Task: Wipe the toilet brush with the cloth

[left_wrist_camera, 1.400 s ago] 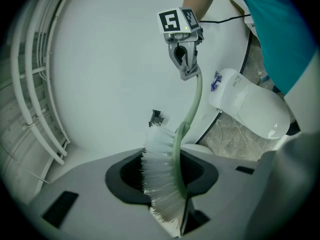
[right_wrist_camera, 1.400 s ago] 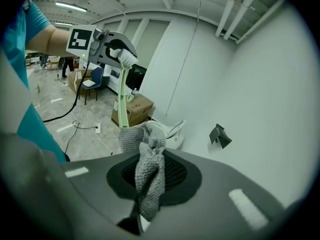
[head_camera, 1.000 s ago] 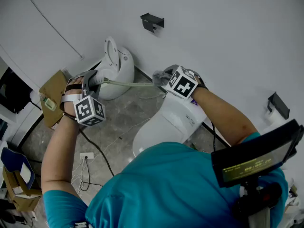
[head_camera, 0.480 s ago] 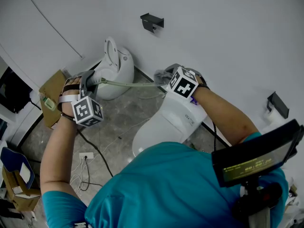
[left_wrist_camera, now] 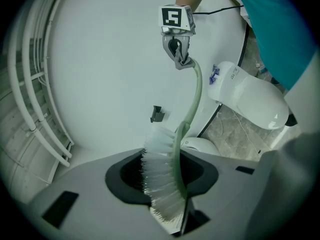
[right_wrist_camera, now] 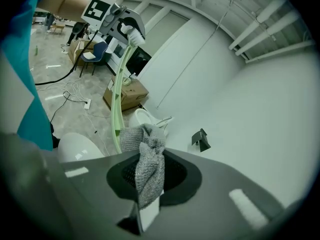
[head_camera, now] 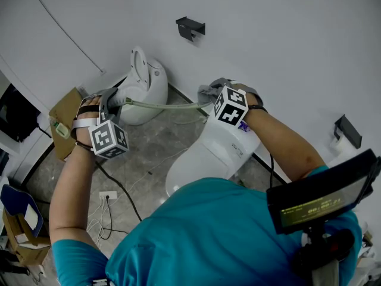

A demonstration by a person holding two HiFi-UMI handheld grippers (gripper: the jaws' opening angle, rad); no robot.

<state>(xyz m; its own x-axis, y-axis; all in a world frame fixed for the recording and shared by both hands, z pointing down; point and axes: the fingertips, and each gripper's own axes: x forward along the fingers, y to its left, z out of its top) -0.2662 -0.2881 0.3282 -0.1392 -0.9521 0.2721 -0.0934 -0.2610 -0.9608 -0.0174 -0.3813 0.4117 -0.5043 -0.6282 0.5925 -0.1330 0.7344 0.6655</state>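
Note:
A toilet brush with a pale green curved handle (head_camera: 166, 105) is held level between my two grippers. My left gripper (head_camera: 112, 105) is shut on its head, and the white bristles (left_wrist_camera: 161, 176) sit between the jaws in the left gripper view. My right gripper (head_camera: 213, 95) is shut on a grey knitted cloth (right_wrist_camera: 148, 166), which is bunched against the far end of the handle (right_wrist_camera: 118, 115). In the left gripper view the right gripper (left_wrist_camera: 178, 51) sits at the top of the handle. The right gripper view shows the left gripper (right_wrist_camera: 129, 28) clamped on the bristles.
A white toilet (head_camera: 217, 151) stands right under my right hand, against the wall. A second white toilet (head_camera: 146, 85) is further left. A cardboard box (head_camera: 65, 121) and cables (head_camera: 119, 189) lie on the grey floor. A black bracket (head_camera: 190, 27) is fixed to the wall.
My right gripper has rolled a little and shifted slightly right with the cloth along the handle. The left gripper and the brush head have stayed in place.

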